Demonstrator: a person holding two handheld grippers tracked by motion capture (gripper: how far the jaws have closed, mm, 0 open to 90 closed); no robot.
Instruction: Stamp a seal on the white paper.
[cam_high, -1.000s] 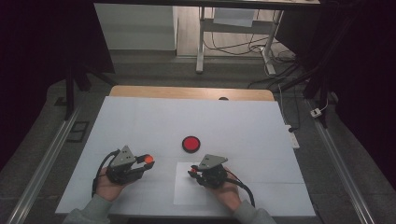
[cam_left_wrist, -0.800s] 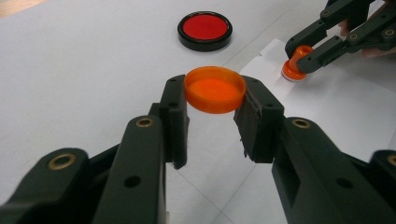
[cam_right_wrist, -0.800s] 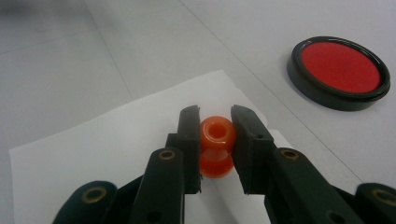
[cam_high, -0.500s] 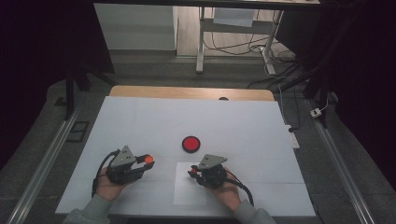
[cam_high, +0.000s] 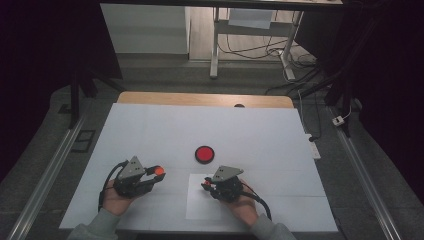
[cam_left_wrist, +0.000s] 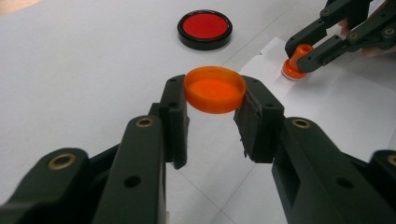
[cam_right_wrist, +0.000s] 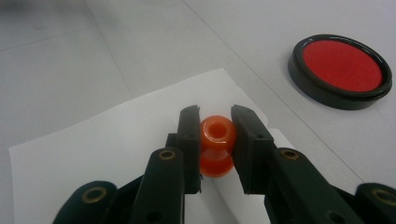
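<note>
Table (cam_high: 150, 130) surface, high view: I take the red ink pad (cam_high: 204, 154) as my landmark. My left hand-held gripper (cam_high: 156, 175) sits well to the lower left of the pad, pinching an orange cap (cam_high: 159, 170). My right hand-held gripper (cam_high: 206, 186) sits just below the pad, over a white paper sheet (cam_high: 197, 207), pinching an orange stamp (cam_high: 204, 186).

Left gripper view: both pads of the left hand-held gripper (cam_left_wrist: 214, 100) press on the rim of the orange cap (cam_left_wrist: 215, 88), its hollow side up, held off the table. The ink pad (cam_left_wrist: 204, 29) lies beyond it. To the right of the pad, the stamp (cam_left_wrist: 296, 63) stands on the paper (cam_left_wrist: 336, 98).

Right gripper view: the right hand-held gripper (cam_right_wrist: 215, 133) clamps the stamp (cam_right_wrist: 216, 144) at its narrow waist, with the stamp's base on the paper (cam_right_wrist: 107, 140). The ink pad (cam_right_wrist: 341, 70) lies to the upper right.
</note>
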